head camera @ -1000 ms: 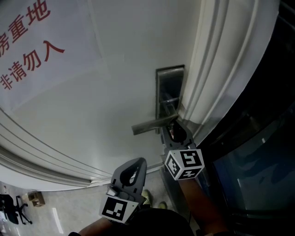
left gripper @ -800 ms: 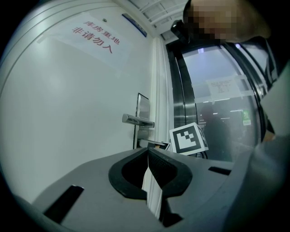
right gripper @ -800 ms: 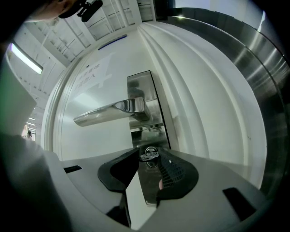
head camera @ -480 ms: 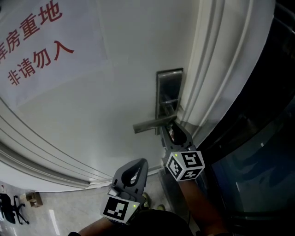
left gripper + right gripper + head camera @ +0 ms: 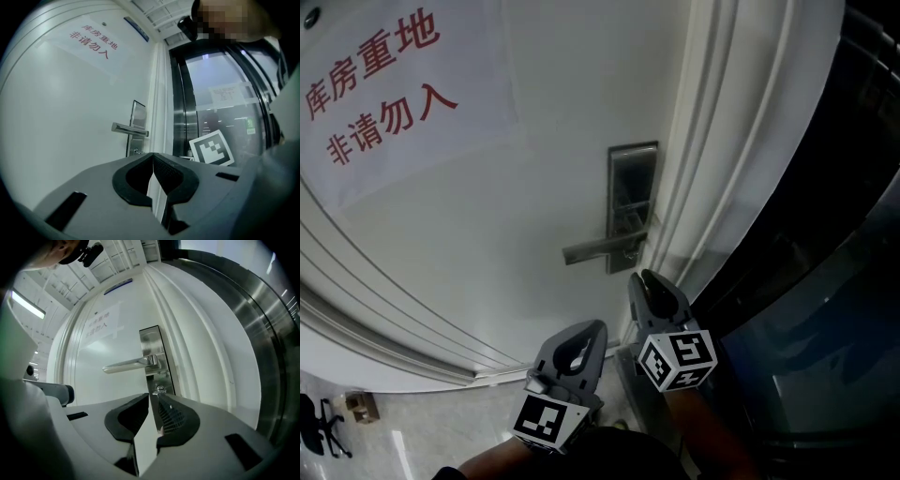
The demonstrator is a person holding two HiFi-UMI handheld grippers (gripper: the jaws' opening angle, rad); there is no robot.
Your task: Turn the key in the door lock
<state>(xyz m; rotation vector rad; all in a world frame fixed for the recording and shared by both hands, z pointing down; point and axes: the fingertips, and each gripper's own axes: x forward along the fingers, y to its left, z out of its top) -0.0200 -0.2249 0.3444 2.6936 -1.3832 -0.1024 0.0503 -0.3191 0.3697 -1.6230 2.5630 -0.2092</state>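
Observation:
A silver lock plate (image 5: pixel 632 206) with a lever handle (image 5: pixel 598 249) sits on the white door (image 5: pixel 487 244). In the right gripper view the key (image 5: pixel 160 390) sticks out of the plate (image 5: pixel 152 350) just below the handle (image 5: pixel 131 364). My right gripper (image 5: pixel 647 284) hangs a short way back from the lock, apart from the key. Its jaws are closing with nothing between them and a thin gap left. My left gripper (image 5: pixel 589 336) is lower and to the left, shut and empty, pointing at the door. It also sees the handle (image 5: pixel 130 128).
A paper sign with red characters (image 5: pixel 384 94) hangs on the door's upper left. The ribbed white door frame (image 5: pixel 703 187) runs beside the lock, with a dark glass and steel panel (image 5: pixel 825 281) to its right. The floor and a chair (image 5: pixel 319 427) show at lower left.
My right gripper has drawn back from the lock, where its tips were under the handle, and its jaws have narrowed. The left gripper has hardly shifted.

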